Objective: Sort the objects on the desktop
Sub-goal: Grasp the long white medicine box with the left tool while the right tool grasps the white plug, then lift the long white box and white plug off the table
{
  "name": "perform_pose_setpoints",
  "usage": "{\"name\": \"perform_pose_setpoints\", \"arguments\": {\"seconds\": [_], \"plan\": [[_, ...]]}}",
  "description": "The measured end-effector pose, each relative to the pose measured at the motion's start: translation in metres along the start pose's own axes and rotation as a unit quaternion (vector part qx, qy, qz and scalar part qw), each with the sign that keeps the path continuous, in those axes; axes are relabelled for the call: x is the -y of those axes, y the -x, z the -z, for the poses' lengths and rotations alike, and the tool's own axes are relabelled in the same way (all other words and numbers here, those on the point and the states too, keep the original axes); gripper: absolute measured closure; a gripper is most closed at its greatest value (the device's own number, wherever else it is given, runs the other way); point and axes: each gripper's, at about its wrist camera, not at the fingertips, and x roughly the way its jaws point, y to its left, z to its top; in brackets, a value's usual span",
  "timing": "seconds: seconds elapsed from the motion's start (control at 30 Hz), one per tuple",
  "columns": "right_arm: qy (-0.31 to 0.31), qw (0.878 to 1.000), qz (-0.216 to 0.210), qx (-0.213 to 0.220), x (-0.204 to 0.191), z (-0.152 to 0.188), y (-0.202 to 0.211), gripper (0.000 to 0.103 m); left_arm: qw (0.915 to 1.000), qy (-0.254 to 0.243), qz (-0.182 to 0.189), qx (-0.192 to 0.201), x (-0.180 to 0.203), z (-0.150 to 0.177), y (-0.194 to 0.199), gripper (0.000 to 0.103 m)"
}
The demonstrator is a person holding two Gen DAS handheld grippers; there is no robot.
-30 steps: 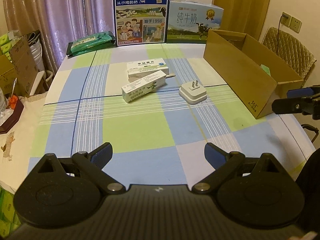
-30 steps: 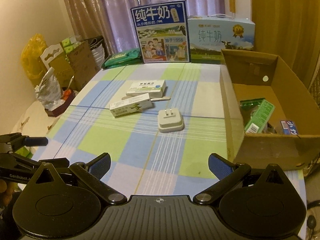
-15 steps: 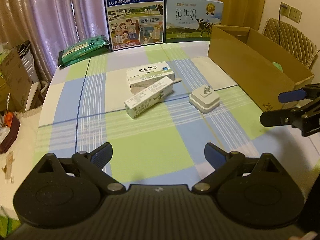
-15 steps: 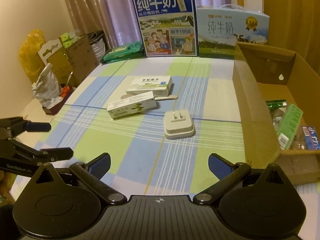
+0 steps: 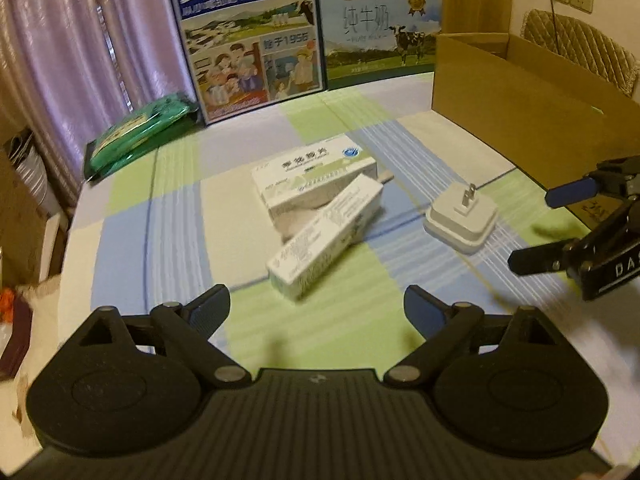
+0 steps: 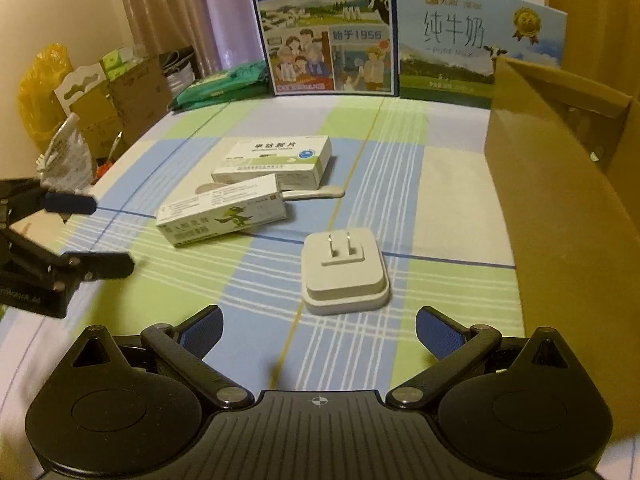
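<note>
Two hand-held grippers, both spread wide and holding nothing.

Left wrist view: left hand-held gripper (image 5: 316, 310) over the near part of the bench (image 5: 176, 208), which has a checked cloth. Just beyond its fingers lies a long narrow box (image 5: 326, 234), its far end resting against a flat medicine box (image 5: 314, 178). To the right of these, a white plug (image 5: 462, 216) lies prongs up. The right hand-held gripper (image 5: 552, 228) hangs just right of the plug. A cardboard box (image 5: 516, 112) stands at the far right. A green packet (image 5: 140, 132) lies at the far left; two milk cartons (image 5: 248, 36) stand along the far edge.

Right wrist view: right hand-held gripper (image 6: 318, 330), with the plug (image 6: 344, 276) just beyond its fingers, apart from them. Long narrow box (image 6: 222, 216) and flat medicine box (image 6: 276, 160) lie further left and farther off. The cardboard box (image 6: 560, 200) fills the right side. Left hand-held gripper (image 6: 102, 236) at the left edge.
</note>
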Motion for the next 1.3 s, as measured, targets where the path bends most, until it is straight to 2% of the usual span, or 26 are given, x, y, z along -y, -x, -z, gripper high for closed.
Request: {"name": "perform_pose_setpoints", "arguments": {"seconds": [0.07, 0.2, 0.37, 0.47, 0.7, 0.73, 0.8, 0.93, 1.03, 1.3], "plan": [[0.001, 1.000, 0.002, 0.000, 0.004, -0.002, -0.008, 0.004, 0.9999, -0.012, 0.006, 0.001, 0.000, -0.003, -0.013, 0.013], [0.004, 1.000, 0.007, -0.008, 0.011, -0.004, -0.024, 0.012, 0.9991, -0.037, 0.019, -0.006, -0.003, -0.008, -0.038, 0.025], [0.017, 1.000, 0.001, -0.015, 0.013, -0.006, -0.038, 0.016, 0.9978, -0.065, 0.011, -0.001, -0.004, -0.011, -0.057, 0.026], [0.021, 1.000, -0.001, -0.018, 0.012, -0.007, -0.046, 0.017, 0.9974, -0.068, 0.022, -0.003, -0.009, -0.014, -0.063, 0.026], [0.027, 0.999, 0.009, -0.016, 0.011, -0.010, -0.059, 0.026, 0.9960, -0.085, 0.024, -0.016, -0.005, -0.019, -0.071, 0.059], [0.029, 0.999, 0.012, -0.015, 0.011, -0.010, -0.059, 0.028, 0.9961, -0.083, 0.024, -0.020, -0.005, -0.019, -0.071, 0.066], [0.034, 0.999, 0.021, -0.013, 0.010, -0.010, -0.058, 0.040, 0.9969, -0.068, 0.027, -0.028, -0.004, -0.020, -0.070, 0.072], [0.034, 0.999, 0.026, -0.016, 0.009, -0.007, -0.055, 0.041, 0.9980, -0.032, 0.037, -0.039, 0.001, -0.019, -0.062, 0.079], [0.041, 0.998, 0.032, -0.025, 0.004, -0.001, -0.049, 0.041, 0.9979, 0.009, 0.040, -0.050, 0.009, -0.016, -0.054, 0.081], [0.007, 0.999, 0.031, -0.038, -0.003, 0.020, -0.012, 0.042, 0.9960, 0.064, 0.030, -0.054, 0.044, 0.006, -0.016, 0.082]]}}
